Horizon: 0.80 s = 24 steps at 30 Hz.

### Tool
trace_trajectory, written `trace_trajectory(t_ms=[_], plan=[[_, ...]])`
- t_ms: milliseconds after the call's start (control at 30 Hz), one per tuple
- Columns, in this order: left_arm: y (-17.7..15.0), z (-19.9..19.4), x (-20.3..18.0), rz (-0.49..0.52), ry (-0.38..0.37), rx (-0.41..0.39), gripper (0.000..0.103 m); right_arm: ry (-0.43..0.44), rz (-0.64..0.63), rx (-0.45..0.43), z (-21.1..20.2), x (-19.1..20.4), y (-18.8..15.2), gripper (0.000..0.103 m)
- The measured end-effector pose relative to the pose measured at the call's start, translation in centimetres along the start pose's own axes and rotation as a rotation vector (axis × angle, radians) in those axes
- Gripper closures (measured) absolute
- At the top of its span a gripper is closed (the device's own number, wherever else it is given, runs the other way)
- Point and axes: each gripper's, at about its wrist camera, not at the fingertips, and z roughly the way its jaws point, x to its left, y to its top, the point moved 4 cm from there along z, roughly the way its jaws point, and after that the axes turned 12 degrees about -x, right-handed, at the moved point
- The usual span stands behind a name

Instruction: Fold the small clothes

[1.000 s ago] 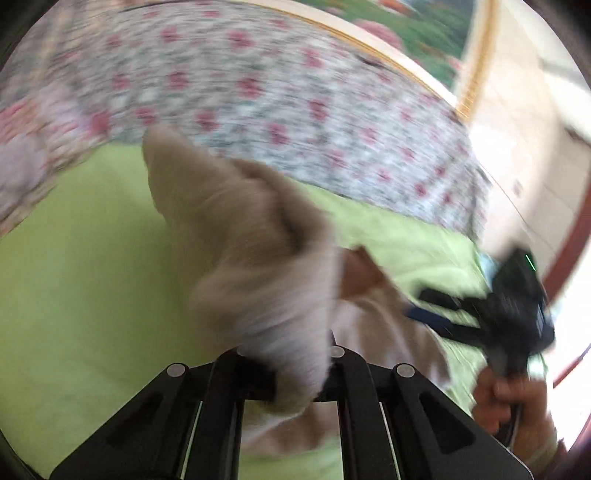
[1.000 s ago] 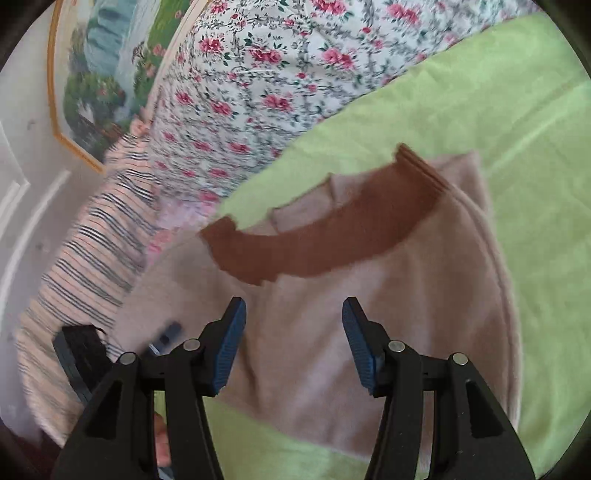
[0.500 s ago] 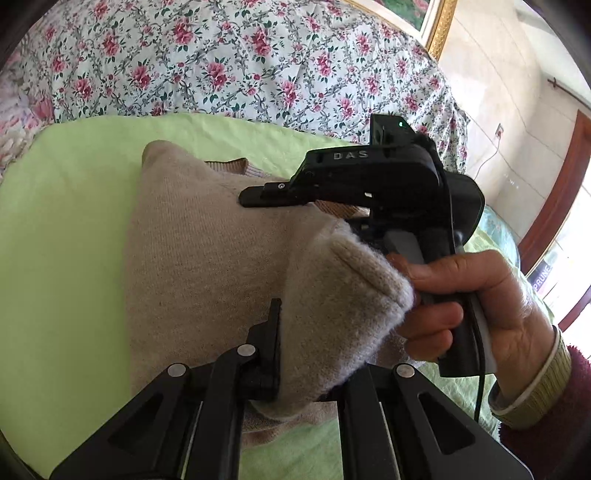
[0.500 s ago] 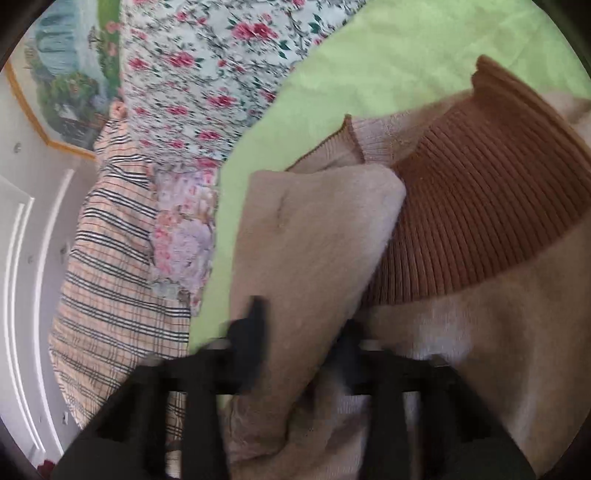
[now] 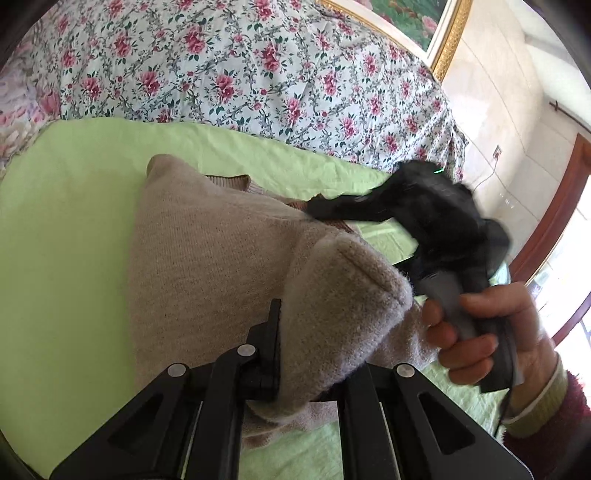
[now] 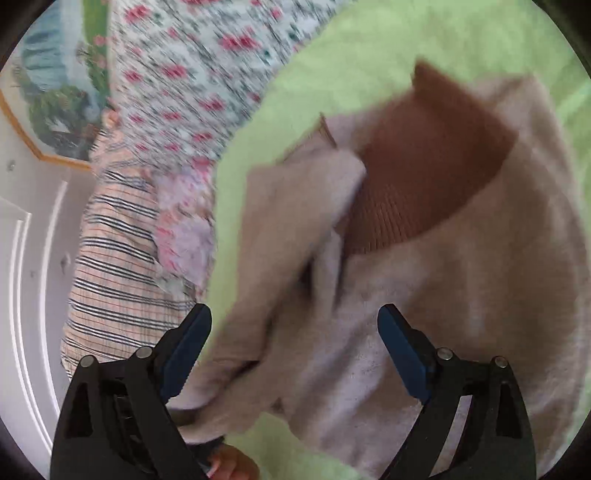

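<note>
The beige sweater [image 5: 207, 258] lies on the green sheet [image 5: 62, 229] of the bed, its brown ribbed collar [image 6: 424, 177] toward the floral quilt [image 5: 229, 70] at the bed's far side. The left hand-held gripper [image 5: 310, 354] is pinching a thick fold of the sweater, apparently the sleeve, lifted over the body of the garment. The right hand-held gripper [image 6: 295, 354] hangs above the sweater with its blue-padded fingers [image 6: 400, 347] spread and nothing between them. To do this fold well, the left one should probably carry the sleeve flat across the chest and lay it down without twisting, while the right could press the body so it does not slide on the sheet. Near the bed's far side sit a striped pillow [image 6: 114, 266] and a framed picture [image 5: 417, 22] on the wall. The right gripper itself, blurred in the left view, is the nearest thing to the fold's path
</note>
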Motion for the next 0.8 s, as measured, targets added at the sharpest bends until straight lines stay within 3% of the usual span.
trace_trajectory(t_ms=[67,100,133,167,233,367,433,533,667,800], plan=[[0.2,0.0,0.0,0.008,0.002,0.002,0.097,0.026,0.007,0.017,1.8,0.5,0.4,0.017],[0.2,0.0,-0.1,0.02,0.003,0.005,0.097,0.055,0.008,0.018,2.3,0.9,0.7,0.03],[0.1,-0.1,-0.2,0.028,0.005,0.006,0.097,0.073,0.007,0.016,2.7,1.2,1.1,0.054],[0.2,-0.1,-0.5,0.041,0.011,0.006,0.097,0.059,-0.007,-0.005,3.1,1.6,1.9,0.067],[0.4,-0.1,-1.0,0.067,0.028,0.001,0.097,0.046,-0.054,-0.039,2.5,2.5,2.7,0.079],[1.9,-0.2,-3.3,0.063,-0.018,-0.022,0.097,-0.001,-0.33,-0.164,-2.3,6.9,3.0,0.084],[1.9,0.3,-5.2,0.067,-0.05,-0.022,0.097,-0.048,-0.415,-0.207,-4.6,7.1,3.1,0.084],[0.3,2.8,-8.1,0.099,-0.069,0.028,0.096,-0.204,-0.463,-0.231,-7.1,4.3,3.6,0.084],[-2.9,6.6,-9.4,0.073,-0.101,0.132,0.096,-0.4,-0.482,-0.187,-7.4,-1.6,3.5,0.085],[-4.9,7.9,-10.1,0.11,-0.099,0.177,0.096,-0.446,-0.516,-0.211,-7.5,-3.2,2.9,0.085]])
